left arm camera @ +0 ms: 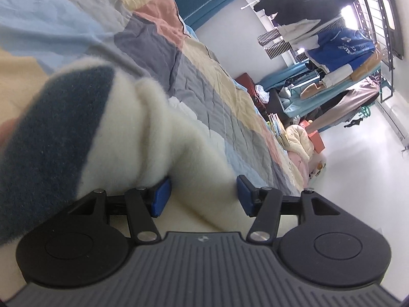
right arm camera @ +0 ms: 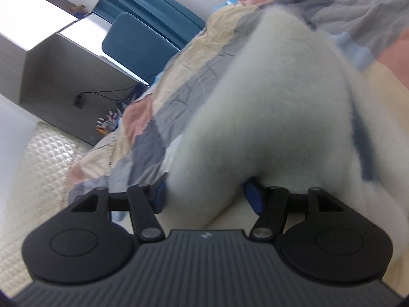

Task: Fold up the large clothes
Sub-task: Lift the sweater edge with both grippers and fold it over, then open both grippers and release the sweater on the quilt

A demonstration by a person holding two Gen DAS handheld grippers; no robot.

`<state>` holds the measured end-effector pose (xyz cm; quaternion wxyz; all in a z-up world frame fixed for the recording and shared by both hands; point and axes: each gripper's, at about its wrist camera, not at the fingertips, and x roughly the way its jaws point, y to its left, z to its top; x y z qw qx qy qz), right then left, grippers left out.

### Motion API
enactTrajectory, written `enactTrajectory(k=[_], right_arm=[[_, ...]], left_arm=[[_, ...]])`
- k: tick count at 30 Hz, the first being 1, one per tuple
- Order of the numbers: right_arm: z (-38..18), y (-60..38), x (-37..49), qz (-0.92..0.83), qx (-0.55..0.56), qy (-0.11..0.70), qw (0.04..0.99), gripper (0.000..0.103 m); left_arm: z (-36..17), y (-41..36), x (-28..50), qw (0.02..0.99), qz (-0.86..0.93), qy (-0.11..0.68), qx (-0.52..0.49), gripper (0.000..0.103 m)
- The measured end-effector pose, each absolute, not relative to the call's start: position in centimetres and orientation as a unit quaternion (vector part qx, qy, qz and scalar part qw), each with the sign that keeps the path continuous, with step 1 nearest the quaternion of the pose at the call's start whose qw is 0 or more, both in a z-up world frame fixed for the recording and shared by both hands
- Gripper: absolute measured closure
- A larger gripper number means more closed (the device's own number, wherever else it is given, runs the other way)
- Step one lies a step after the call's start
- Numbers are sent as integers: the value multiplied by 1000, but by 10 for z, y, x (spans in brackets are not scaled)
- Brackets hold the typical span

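Left wrist view shows the left gripper (left arm camera: 202,195) low over a bed covered by a patchwork quilt (left arm camera: 158,51) of blue, grey, beige and pink squares. A fluffy cream fleece garment with a dark teal panel (left arm camera: 107,133) lies bunched on the quilt and fills the gap between the blue pads; the jaws stand apart, and it is unclear whether the pads press on the fleece or merely flank it. Beyond the far edge of the bed, a rack of hanging clothes (left arm camera: 332,51) stands by the white wall. Right wrist view shows the right gripper (right arm camera: 204,194) likewise with its jaws apart around a blurred fold of the same cream fleece, grip uncertain. A teal upholstered headboard (right arm camera: 138,41) and a white shelf unit (right arm camera: 51,58) lie past the quilt's edge.
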<state>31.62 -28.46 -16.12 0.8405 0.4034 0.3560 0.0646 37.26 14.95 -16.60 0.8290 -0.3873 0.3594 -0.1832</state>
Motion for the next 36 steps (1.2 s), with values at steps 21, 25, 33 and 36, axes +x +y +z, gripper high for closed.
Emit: enactTrajectory(k=[21, 25, 33, 36], right_arm=[[-129, -255, 296, 83, 223, 305, 922, 29], [-114, -239, 271, 79, 137, 279, 947, 12], [-130, -242, 278, 33, 95, 298, 949, 12], [-141, -244, 294, 25, 93, 305, 948, 12]], left_arm=[[-143, 111, 357, 890, -183, 349, -231, 41], [-133, 98, 341, 905, -173, 346, -176, 39], [-136, 103, 340, 926, -100, 344, -115, 38], [-146, 106, 351, 924, -100, 351, -113, 38]])
